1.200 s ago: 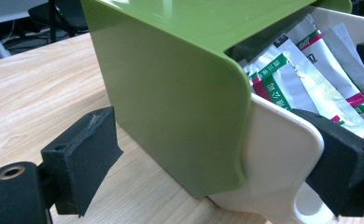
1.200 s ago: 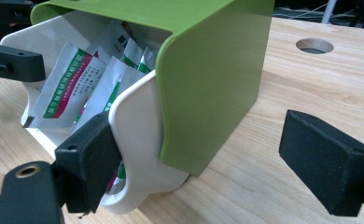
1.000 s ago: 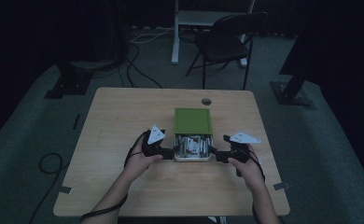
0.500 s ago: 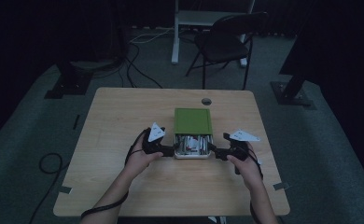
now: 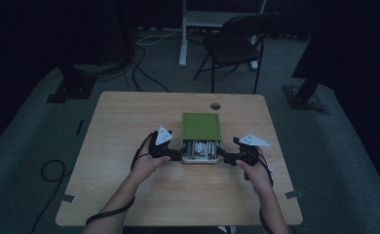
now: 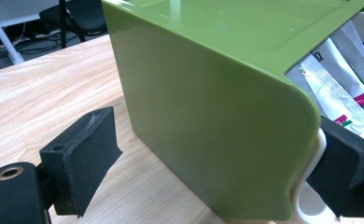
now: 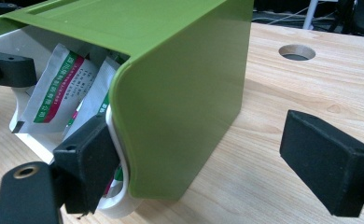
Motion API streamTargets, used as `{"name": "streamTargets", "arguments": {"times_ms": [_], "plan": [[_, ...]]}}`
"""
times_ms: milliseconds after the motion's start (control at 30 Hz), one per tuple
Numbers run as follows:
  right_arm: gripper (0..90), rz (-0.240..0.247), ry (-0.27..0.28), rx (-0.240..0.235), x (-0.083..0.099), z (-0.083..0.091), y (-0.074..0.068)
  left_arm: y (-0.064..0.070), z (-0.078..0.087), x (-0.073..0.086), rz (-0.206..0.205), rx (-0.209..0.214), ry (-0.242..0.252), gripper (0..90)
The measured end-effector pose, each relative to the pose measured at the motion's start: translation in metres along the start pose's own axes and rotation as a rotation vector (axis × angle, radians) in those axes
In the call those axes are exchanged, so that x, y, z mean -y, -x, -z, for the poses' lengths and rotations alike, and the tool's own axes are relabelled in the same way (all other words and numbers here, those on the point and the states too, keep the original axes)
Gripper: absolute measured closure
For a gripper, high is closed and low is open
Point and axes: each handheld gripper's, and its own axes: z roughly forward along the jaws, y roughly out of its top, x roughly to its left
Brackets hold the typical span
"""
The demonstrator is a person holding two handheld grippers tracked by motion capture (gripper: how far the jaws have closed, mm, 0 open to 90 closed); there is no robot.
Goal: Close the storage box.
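Box (image 5: 201, 127): green cover over a white tray (image 5: 200, 157), centre of frame on the worktop (image 5: 129, 117). Tray drawn out toward the near edge, sachets (image 5: 201, 147) standing inside.
Left tongs (image 5: 176, 156): at the box's left near corner, jaws apart, straddling it.
Right tongs (image 5: 224, 157): at the right near corner, jaws apart, one pad (image 7: 89, 158) against the tray.
Hole (image 5: 215, 106): in the worktop beyond the box.
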Motion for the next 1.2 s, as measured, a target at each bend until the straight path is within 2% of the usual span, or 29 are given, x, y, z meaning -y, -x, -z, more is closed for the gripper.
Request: {"name": "streamTargets", "arguments": {"times_ms": [367,667,767,800,967,1167,1200], "plan": [[13.3,-0.017,0.000,0.017,-0.0015,-0.0029,0.0006,-0.0022,-0.0029,-0.0027,-0.011,-0.015,-0.007,10.7],[13.3,-0.030,0.003,0.017,-0.0011,-0.0037,0.0009,-0.0036,-0.0042,-0.0029,0.000,-0.016,-0.009,10.7],[13.2,-0.032,0.005,0.018,-0.0008,-0.0039,0.0009,-0.0042,-0.0049,-0.0031,-0.005,-0.010,-0.008,10.4],[13.3,-0.035,0.007,0.017,-0.0003,-0.0038,0.0008,-0.0048,-0.0055,-0.0024,0.014,-0.003,-0.009,10.4],[14.7,-0.036,-0.003,0.017,-0.0014,-0.0012,-0.0024,-0.0022,-0.0045,-0.0002,0.000,0.000,-0.016,10.4],[14.7,-0.034,0.021,-0.001,-0.0045,0.0034,-0.0083,0.0034,-0.0001,0.0019,0.031,0.021,-0.002,10.4],[14.7,-0.034,0.021,-0.001,-0.0045,0.0034,-0.0083,0.0042,0.0007,0.0022,0.050,0.026,-0.004,10.4]]}}
